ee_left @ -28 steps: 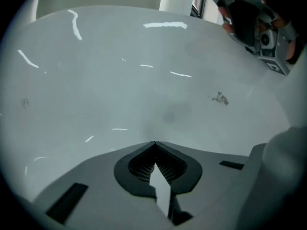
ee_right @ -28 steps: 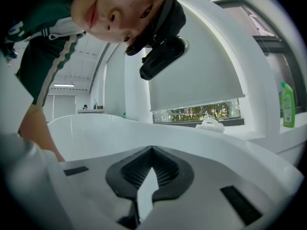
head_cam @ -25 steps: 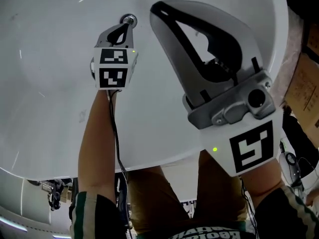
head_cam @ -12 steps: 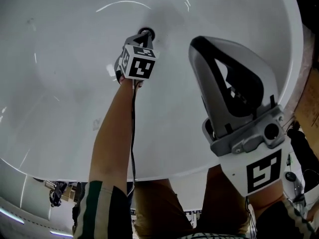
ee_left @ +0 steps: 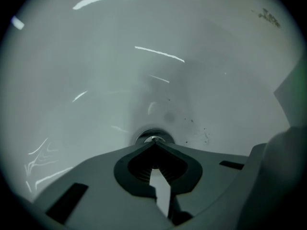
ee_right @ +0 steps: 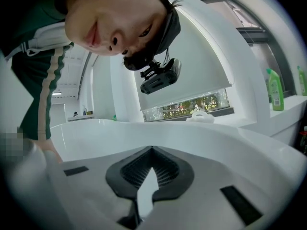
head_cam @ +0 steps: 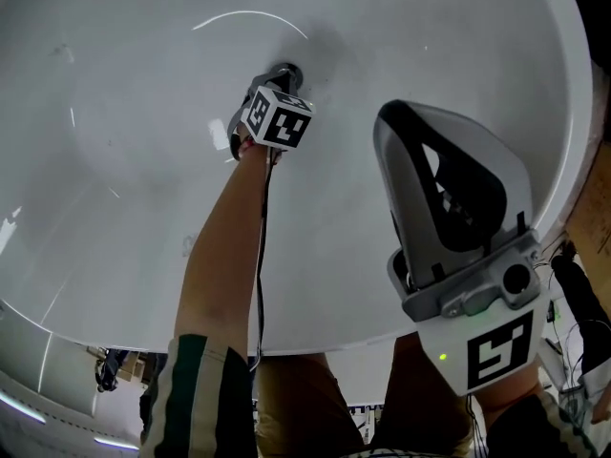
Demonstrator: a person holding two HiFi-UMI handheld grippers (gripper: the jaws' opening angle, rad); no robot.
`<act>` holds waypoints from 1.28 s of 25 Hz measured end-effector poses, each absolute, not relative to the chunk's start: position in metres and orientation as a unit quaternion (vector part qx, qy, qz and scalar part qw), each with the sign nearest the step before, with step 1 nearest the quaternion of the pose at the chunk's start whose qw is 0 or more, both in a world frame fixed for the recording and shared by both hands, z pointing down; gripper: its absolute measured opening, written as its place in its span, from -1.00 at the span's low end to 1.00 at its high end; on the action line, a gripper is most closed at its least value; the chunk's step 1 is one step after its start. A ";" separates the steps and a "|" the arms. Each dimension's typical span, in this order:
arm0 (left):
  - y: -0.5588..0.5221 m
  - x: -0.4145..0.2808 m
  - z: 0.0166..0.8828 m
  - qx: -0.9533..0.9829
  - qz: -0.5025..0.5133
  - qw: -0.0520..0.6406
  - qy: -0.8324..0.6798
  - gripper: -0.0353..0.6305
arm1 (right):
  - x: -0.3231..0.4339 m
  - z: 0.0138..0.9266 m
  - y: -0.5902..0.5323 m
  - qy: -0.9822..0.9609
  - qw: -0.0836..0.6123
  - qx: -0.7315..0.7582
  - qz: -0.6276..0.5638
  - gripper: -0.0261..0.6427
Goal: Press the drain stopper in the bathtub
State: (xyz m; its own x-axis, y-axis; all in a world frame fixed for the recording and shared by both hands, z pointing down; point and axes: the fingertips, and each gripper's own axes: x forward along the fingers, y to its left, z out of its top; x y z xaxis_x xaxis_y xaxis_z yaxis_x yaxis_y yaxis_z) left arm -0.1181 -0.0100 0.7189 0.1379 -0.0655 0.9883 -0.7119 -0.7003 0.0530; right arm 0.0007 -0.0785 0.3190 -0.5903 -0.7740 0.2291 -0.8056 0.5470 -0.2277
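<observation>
Head view: the grey left gripper [head_cam: 284, 74] points down into the glossy white bathtub [head_cam: 115, 179], with the right gripper [head_cam: 401, 122] held aside. Left gripper view: jaws together, tips at the small round chrome drain stopper [ee_left: 153, 137], which is rigid and slick (likely sprung), so it is best pushed dead centre. Right gripper view: jaws together, empty.

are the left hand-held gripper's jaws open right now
No, the jaws of the left hand-held gripper are shut, tips together with nothing between them, right at the drain stopper.

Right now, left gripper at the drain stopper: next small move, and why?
Probably ease the left gripper straight down a little. Its shut jaws point at the drain stopper in the bathtub floor, tips right at it, but firm contact isn't clear.
</observation>
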 end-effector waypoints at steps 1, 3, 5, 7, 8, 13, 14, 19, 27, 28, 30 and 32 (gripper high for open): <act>-0.011 -0.121 0.722 0.696 0.605 0.269 -0.278 -0.88 | 0.000 0.319 -0.079 -0.879 0.052 0.448 0.155 -0.88; -0.012 -0.127 0.725 0.682 0.616 0.270 -0.285 -0.88 | -0.001 0.319 -0.078 -0.880 0.052 0.445 0.157 -0.88; -0.012 -0.128 0.725 0.676 0.622 0.268 -0.292 -0.88 | 0.000 0.320 -0.079 -0.881 0.054 0.442 0.160 -0.88; -0.011 -0.126 0.725 0.671 0.636 0.248 -0.288 -0.88 | 0.000 0.322 -0.079 -0.880 0.058 0.442 0.163 -0.88; -0.011 -0.126 0.725 0.671 0.644 0.235 -0.282 -0.88 | 0.001 0.322 -0.079 -0.879 0.059 0.444 0.164 -0.88; -0.007 -0.125 0.726 0.678 0.634 0.250 -0.275 -0.88 | 0.001 0.320 -0.079 -0.874 0.054 0.453 0.168 -0.88; -0.007 -0.125 0.726 0.676 0.639 0.245 -0.274 -0.88 | 0.000 0.320 -0.078 -0.874 0.055 0.452 0.168 -0.88; -0.009 -0.122 0.726 0.678 0.638 0.236 -0.280 -0.89 | 0.002 0.322 -0.077 -0.873 0.060 0.454 0.166 -0.88; -0.007 -0.122 0.725 0.690 0.637 0.234 -0.253 -0.89 | 0.002 0.322 -0.079 -0.871 0.059 0.458 0.167 -0.88; -0.007 -0.123 0.725 0.691 0.636 0.234 -0.252 -0.89 | 0.002 0.322 -0.079 -0.871 0.058 0.458 0.168 -0.88; -0.007 -0.124 0.726 0.691 0.634 0.236 -0.255 -0.89 | 0.002 0.321 -0.080 -0.871 0.057 0.459 0.168 -0.88; -0.007 -0.123 0.725 0.690 0.635 0.231 -0.259 -0.89 | 0.002 0.322 -0.079 -0.870 0.058 0.460 0.167 -0.88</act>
State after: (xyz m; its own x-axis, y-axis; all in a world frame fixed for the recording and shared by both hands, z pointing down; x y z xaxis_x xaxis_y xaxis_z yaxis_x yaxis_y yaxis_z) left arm -0.1234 -0.0068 0.7252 0.0600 -0.0648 0.9961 -0.6508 -0.7592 -0.0102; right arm 0.0025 -0.0790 0.3216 -0.5701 -0.7814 0.2538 -0.8199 0.5212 -0.2369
